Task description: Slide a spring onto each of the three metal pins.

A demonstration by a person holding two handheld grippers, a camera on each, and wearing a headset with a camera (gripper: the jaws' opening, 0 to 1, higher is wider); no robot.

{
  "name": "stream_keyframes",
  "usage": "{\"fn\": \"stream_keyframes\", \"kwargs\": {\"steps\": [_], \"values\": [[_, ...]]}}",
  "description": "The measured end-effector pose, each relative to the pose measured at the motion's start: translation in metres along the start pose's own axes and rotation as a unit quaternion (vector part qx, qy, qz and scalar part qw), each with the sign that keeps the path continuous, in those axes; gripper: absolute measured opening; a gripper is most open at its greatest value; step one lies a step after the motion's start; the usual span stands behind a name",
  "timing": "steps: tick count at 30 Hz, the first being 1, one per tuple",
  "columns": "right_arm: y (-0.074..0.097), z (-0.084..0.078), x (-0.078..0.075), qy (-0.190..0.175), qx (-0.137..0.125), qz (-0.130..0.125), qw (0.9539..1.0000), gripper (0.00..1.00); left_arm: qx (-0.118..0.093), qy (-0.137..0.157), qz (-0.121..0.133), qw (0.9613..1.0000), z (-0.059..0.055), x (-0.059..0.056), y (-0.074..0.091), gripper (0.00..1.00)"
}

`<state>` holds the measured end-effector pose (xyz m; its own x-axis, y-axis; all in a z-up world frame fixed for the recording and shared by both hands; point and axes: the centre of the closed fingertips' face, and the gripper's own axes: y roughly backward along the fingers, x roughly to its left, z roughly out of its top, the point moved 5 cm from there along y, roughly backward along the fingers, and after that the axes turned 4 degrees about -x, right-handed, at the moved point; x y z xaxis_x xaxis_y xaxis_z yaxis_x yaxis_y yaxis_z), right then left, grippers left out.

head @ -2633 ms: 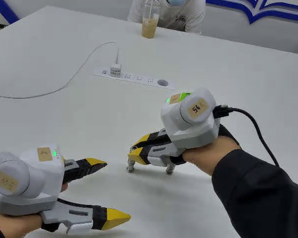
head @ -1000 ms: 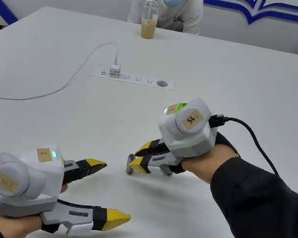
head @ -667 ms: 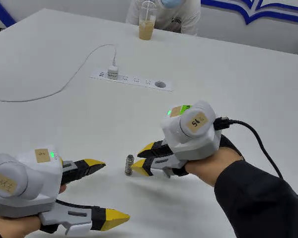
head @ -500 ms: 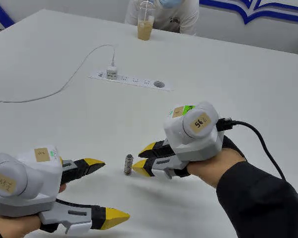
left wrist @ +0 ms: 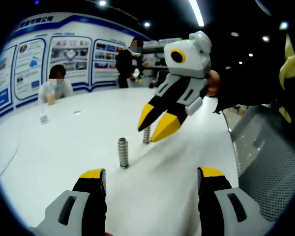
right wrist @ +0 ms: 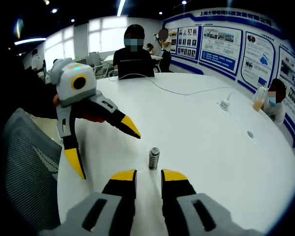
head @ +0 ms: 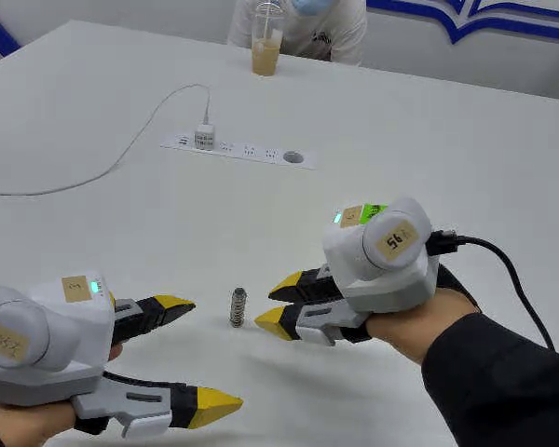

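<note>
A spring-wrapped pin [head: 238, 306] stood upright on the white table [head: 401, 140], at about 9 o'clock of the right gripper [head: 277, 304] and just beside its tips, and toward 1 o'clock of the left gripper [head: 202, 353]. The right gripper's jaws were narrowly parted and empty; the left's gaped wide, also empty. Its spring [left wrist: 123, 151] looked light, small and slick, likely to squash or flick away under a hard pinch, so the best hold would probably be a gentle one across the middle coils, while the slim pin seemed easy to topple. The left gripper view added a second pin [left wrist: 146, 134], at 1 o'clock of the first and close under the right gripper's tips, where the head view had that gripper in the way. The right gripper view [right wrist: 154, 158] set the near pin at 12 o'clock of its own jaws.
</note>
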<state>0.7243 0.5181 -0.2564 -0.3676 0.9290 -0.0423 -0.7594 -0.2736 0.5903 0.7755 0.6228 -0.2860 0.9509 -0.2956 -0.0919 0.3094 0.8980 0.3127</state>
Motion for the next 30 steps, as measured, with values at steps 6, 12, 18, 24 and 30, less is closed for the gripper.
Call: {"fn": "stream_keyframes", "kwargs": {"steps": [6,12,18,24,30], "values": [[0.010,-0.005,0.002,-0.004,-0.004,-0.007,1.0000,0.21,0.001,0.000,0.000,1.0000,0.001,-0.001,0.000,0.77],[0.019,-0.011,0.003,-0.011,-0.007,-0.014,0.9998,0.21,0.001,-0.002,0.000,1.0000,0.003,-0.002,0.000,0.78],[0.030,-0.017,0.004,-0.019,-0.012,-0.023,0.9995,0.22,0.001,-0.003,0.001,1.0000,0.004,-0.002,0.000,0.78],[0.042,-0.027,0.001,-0.029,-0.013,-0.036,0.9989,0.22,0.002,-0.003,0.000,1.0000,0.005,-0.003,0.000,0.78],[0.054,-0.033,-0.002,-0.037,-0.016,-0.047,0.9980,0.22,0.002,-0.005,0.000,1.0000,0.007,-0.003,-0.001,0.78]]}}
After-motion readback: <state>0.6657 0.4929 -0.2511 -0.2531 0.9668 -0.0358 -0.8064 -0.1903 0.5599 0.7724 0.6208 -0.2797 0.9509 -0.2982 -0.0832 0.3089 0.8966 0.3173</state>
